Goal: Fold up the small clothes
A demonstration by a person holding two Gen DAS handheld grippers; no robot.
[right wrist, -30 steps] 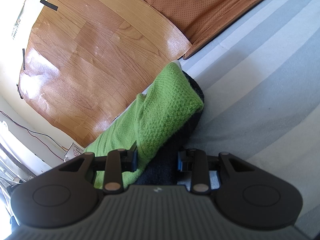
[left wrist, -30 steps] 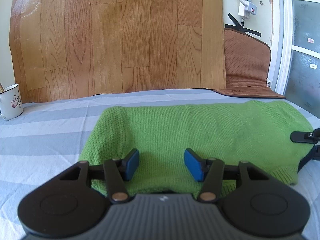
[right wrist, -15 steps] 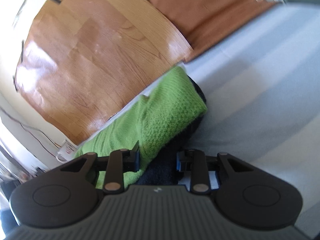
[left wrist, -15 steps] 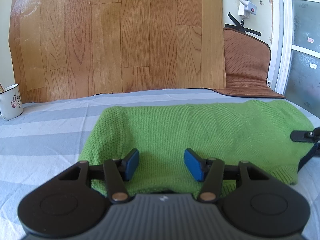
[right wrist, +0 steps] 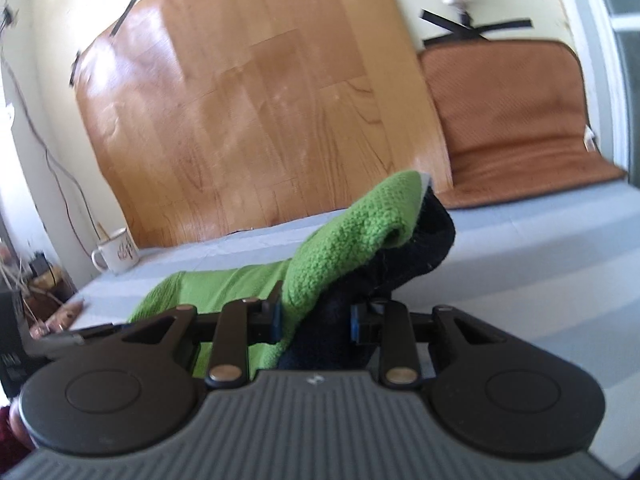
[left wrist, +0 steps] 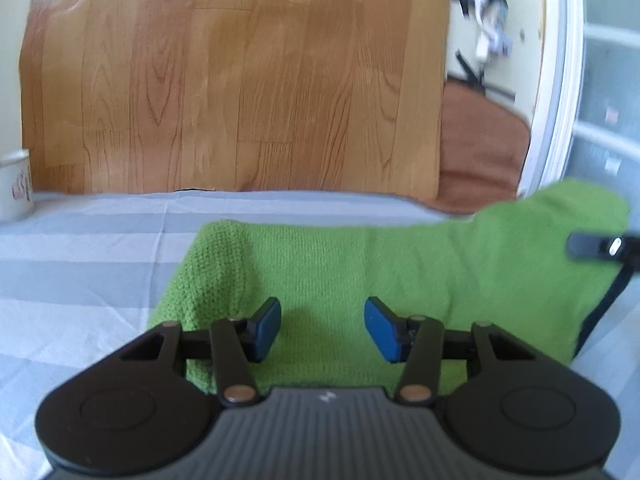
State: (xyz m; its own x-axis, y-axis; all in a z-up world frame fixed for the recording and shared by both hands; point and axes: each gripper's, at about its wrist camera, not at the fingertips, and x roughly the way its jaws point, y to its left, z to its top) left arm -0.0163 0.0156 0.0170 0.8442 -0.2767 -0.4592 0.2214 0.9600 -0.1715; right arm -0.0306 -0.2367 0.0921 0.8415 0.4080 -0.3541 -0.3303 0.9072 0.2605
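A green knitted garment (left wrist: 360, 272) with a black inner side (right wrist: 400, 264) lies across the grey striped cloth (left wrist: 80, 260). My left gripper (left wrist: 322, 334) hovers low over its near edge. Its blue pads (left wrist: 266, 334) stand apart and are closing, with only flat knit under the gap and nothing pinched. My right gripper (right wrist: 316, 318) is shut on the garment's right end (right wrist: 352, 236) and holds it up off the cloth, green layer over black. One finger of the right gripper (left wrist: 592, 245) shows at the far right of the left wrist view, against the raised end.
A white enamel mug (right wrist: 116, 256) stands at the far left of the cloth. A wood-pattern board (left wrist: 240, 80) leans on the wall behind, with a brown mat (right wrist: 512, 128) to its right. A window frame (left wrist: 560, 100) is at the far right.
The right gripper has rolled towards level and risen, lifting the garment's right end off the cloth. The left gripper's pads have come slightly closer together.
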